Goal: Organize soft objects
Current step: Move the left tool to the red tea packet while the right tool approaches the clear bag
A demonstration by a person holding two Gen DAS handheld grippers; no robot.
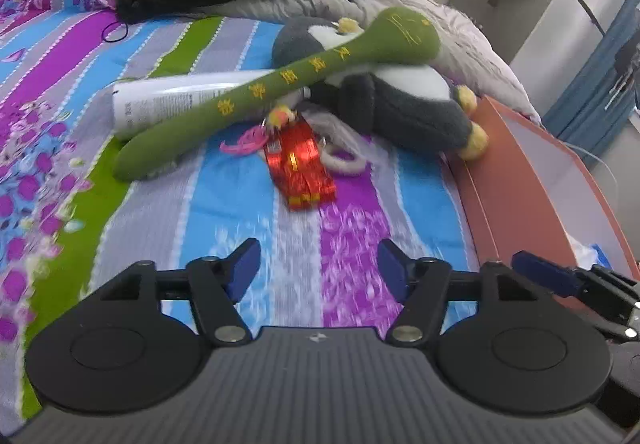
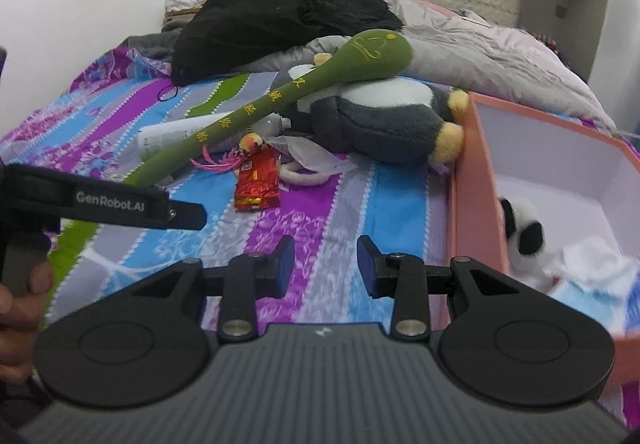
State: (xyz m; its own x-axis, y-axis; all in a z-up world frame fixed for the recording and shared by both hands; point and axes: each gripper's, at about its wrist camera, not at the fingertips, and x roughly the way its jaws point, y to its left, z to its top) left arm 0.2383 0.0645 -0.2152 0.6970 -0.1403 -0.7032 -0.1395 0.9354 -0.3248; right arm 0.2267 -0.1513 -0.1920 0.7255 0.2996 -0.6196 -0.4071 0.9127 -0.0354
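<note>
Green plush, a long soft mallet (image 1: 256, 95), lies ahead of both hand-held grippers on the striped bed (image 1: 224, 211), its long axis running diagonally from near-left up to its head on the grey penguin toy (image 1: 400, 103). The left hand-held gripper (image 1: 318, 268) points down at the sheet, spread and empty; the right hand-held gripper (image 2: 325, 264) is narrower, also empty. The left looks nearer the handle, though blur makes that uncertain. The pink box (image 2: 472, 179) waits at right.

Left gripper (image 1: 318, 264) jaws apart, empty, angled down. Right gripper (image 2: 325, 262) jaws narrower, empty. Hand (image 2: 18, 308) grips left handle.
</note>
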